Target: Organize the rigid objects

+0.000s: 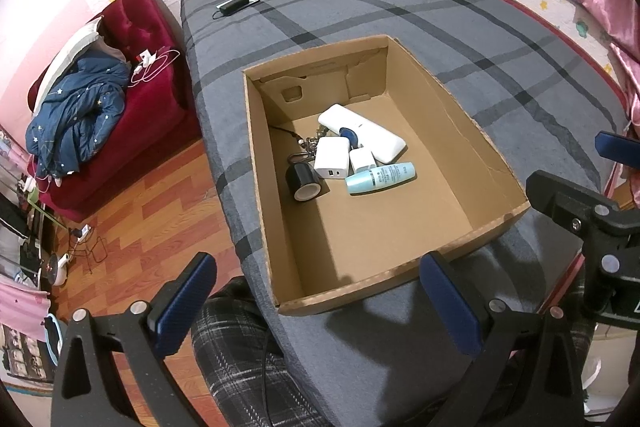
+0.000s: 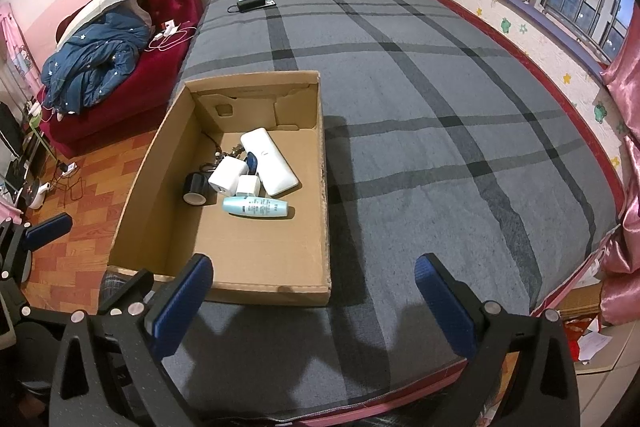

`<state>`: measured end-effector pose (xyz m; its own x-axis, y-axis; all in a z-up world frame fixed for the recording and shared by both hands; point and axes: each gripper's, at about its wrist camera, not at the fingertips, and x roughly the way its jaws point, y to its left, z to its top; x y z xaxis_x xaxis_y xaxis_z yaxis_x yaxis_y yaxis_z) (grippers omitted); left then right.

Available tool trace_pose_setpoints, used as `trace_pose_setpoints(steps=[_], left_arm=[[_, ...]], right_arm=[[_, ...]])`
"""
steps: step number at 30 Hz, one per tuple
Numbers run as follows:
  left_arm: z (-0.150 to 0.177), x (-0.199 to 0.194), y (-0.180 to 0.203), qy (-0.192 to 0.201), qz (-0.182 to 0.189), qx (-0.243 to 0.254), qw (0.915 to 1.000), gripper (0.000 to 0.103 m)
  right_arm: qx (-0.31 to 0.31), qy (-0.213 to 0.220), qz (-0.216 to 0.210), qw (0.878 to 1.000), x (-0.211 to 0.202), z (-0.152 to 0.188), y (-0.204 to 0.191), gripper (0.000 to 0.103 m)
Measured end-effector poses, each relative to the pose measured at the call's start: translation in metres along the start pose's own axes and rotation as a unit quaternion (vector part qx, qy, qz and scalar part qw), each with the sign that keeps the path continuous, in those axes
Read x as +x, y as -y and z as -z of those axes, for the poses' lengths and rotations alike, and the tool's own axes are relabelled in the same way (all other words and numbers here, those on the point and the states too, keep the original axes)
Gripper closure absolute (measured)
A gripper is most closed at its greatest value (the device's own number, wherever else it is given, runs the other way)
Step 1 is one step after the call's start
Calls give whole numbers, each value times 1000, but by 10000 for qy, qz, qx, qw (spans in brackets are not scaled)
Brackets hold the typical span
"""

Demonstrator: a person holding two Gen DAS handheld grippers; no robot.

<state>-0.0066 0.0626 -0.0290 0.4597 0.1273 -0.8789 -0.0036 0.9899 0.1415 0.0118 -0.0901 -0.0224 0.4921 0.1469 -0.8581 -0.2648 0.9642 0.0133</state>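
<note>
An open cardboard box (image 1: 456, 131) (image 2: 326, 187) sits on the grey plaid bed. Inside it lie a white power bank (image 1: 364, 133) (image 2: 270, 163), two white chargers (image 1: 331, 158) (image 2: 227, 175), a light blue bottle (image 1: 380, 177) (image 2: 256, 207), a black tape roll (image 1: 303, 181) (image 2: 195, 188) and a bunch of keys (image 1: 310, 143). My left gripper (image 1: 320, 303) is open and empty, above the box's near edge. My right gripper (image 2: 316, 301) is open and empty, above the bed just right of the box's near corner.
A black device with a cable (image 1: 234, 5) (image 2: 253, 3) lies at the far end of the bed (image 2: 440, 107). A red sofa (image 1: 140, 75) (image 2: 168, 7) with a blue quilt stands to the left. Wooden floor (image 1: 152, 219) lies beside the bed.
</note>
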Motion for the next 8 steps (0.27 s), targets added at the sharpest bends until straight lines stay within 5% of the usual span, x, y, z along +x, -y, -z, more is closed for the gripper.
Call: trace_pose_setpoints(steps=[8], left_arm=[[0, -4, -2, 74, -40, -34, 10000, 0]], right_arm=[[10, 63, -32, 10000, -3, 1, 0, 0]])
